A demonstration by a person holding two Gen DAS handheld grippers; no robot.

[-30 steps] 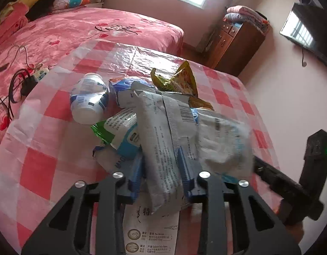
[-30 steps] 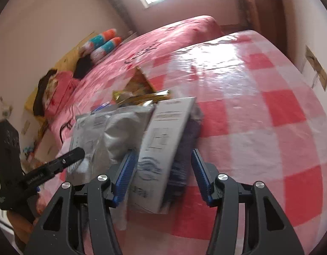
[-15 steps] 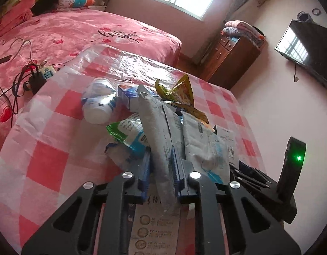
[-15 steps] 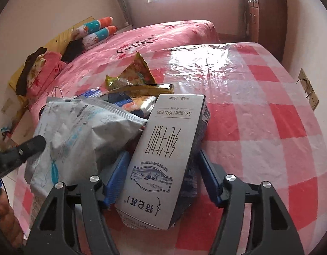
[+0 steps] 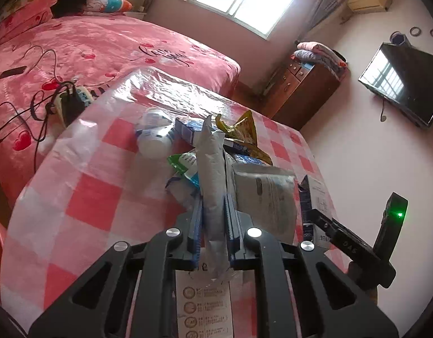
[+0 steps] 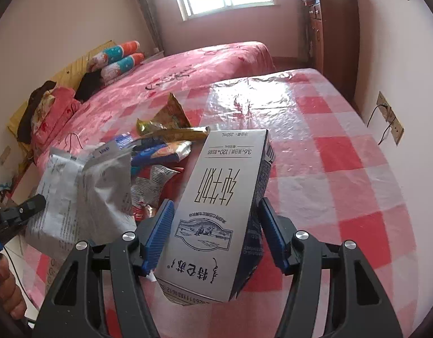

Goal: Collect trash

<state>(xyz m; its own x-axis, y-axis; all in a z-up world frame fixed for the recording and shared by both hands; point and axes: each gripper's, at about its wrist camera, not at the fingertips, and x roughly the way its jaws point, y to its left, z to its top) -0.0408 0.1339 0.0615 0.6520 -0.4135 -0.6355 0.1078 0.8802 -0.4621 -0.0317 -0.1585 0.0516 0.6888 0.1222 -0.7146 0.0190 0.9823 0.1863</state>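
My left gripper (image 5: pixel 213 219) is shut on a silver foil bag (image 5: pixel 212 174), held upright over the red-checked table (image 5: pixel 104 169); the bag also shows in the right wrist view (image 6: pixel 84 188). My right gripper (image 6: pixel 213 222) is shut on a grey milk carton (image 6: pixel 225 197), lifted above the table (image 6: pixel 343 169); its edge shows in the left wrist view (image 5: pixel 315 197). A trash pile lies behind: a white bottle (image 5: pixel 156 135), a yellow snack wrapper (image 5: pixel 241 129), a green-white packet (image 5: pixel 185 163) and a blue box (image 5: pixel 188 129).
A pink bed (image 5: pixel 104 50) adjoins the table's far side, with a power strip and cables (image 5: pixel 67 98) on it. A wooden dresser (image 5: pixel 303 84) and a wall TV (image 5: pixel 402 81) stand at the right. A printed paper (image 5: pixel 205 304) lies under the left gripper.
The left gripper's jaws have closed on the foil bag and raised it. The right gripper has lifted the milk carton higher and closer to the camera.
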